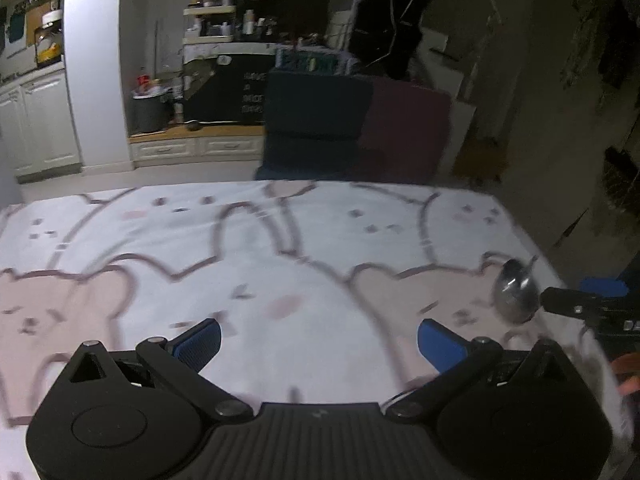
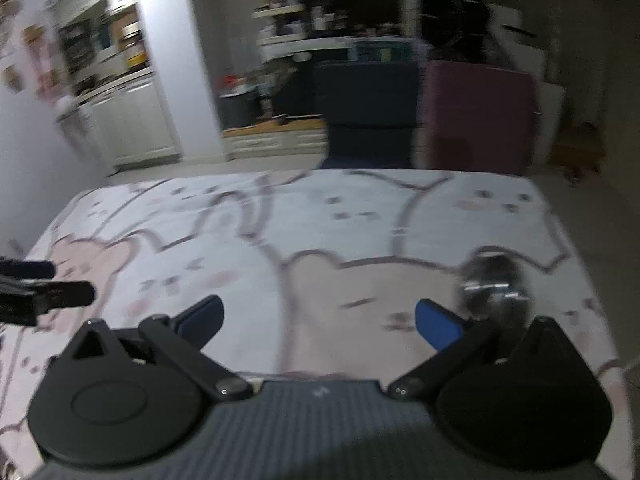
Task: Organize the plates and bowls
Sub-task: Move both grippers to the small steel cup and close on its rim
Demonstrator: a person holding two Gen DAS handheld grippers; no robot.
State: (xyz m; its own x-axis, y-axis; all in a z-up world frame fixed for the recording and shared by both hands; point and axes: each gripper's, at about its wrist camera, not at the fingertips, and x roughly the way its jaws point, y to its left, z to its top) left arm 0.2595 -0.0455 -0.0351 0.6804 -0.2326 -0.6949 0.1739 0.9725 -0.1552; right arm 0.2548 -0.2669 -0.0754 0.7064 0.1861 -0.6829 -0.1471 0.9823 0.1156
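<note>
The left hand-held gripper is hanging released over the surface, blue pads spread wide and grasping nothing. The right hand-held gripper is likewise spread wide and unloaded. A shiny metal bowl is sitting on the patterned cloth at right of the right wrist frame, just beyond the right pad; blur is hiding its detail.

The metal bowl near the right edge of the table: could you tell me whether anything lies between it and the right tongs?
Nothing visible does. The metal bowl sits on the cartoon-print cloth just beyond the right tongs' right fingertip, with only bare cloth between. The tongs are open and empty. The view is blurred, so small items could be missed.
</note>
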